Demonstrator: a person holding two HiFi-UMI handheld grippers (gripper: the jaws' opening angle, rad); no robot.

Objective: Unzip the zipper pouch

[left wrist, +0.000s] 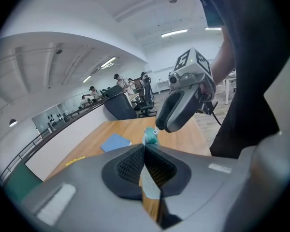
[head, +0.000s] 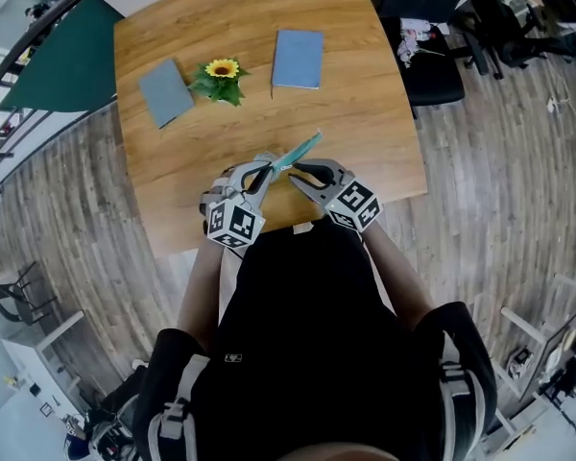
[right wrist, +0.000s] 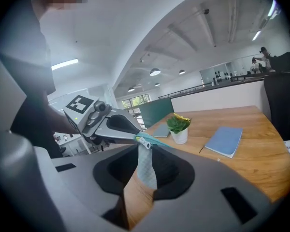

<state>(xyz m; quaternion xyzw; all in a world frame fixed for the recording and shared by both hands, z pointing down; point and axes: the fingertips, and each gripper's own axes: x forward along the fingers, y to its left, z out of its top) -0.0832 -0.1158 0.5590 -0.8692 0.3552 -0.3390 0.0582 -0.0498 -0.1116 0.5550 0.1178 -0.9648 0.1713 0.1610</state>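
Note:
A teal zipper pouch (head: 302, 148) hangs in the air over the front part of the wooden table (head: 365, 142), slanting up to the right. My left gripper (head: 266, 169) is shut on its lower end; in the left gripper view pale pouch fabric (left wrist: 149, 182) is pinched between the pads, under the left gripper's tips (left wrist: 145, 146). My right gripper (head: 296, 174) meets the pouch from the other side. In the right gripper view its jaws (right wrist: 145, 151) close on a strip of the pouch (right wrist: 146, 170), just below the small zipper pull (right wrist: 144, 141). Each gripper faces the other, close together.
Two blue-grey notebooks (head: 166, 92) (head: 298, 59) and a potted sunflower (head: 222, 77) lie at the far half of the table. A black chair (head: 427, 56) stands at the table's right. A green panel (head: 67, 65) stands at its left. Several people sit far off (left wrist: 121, 83).

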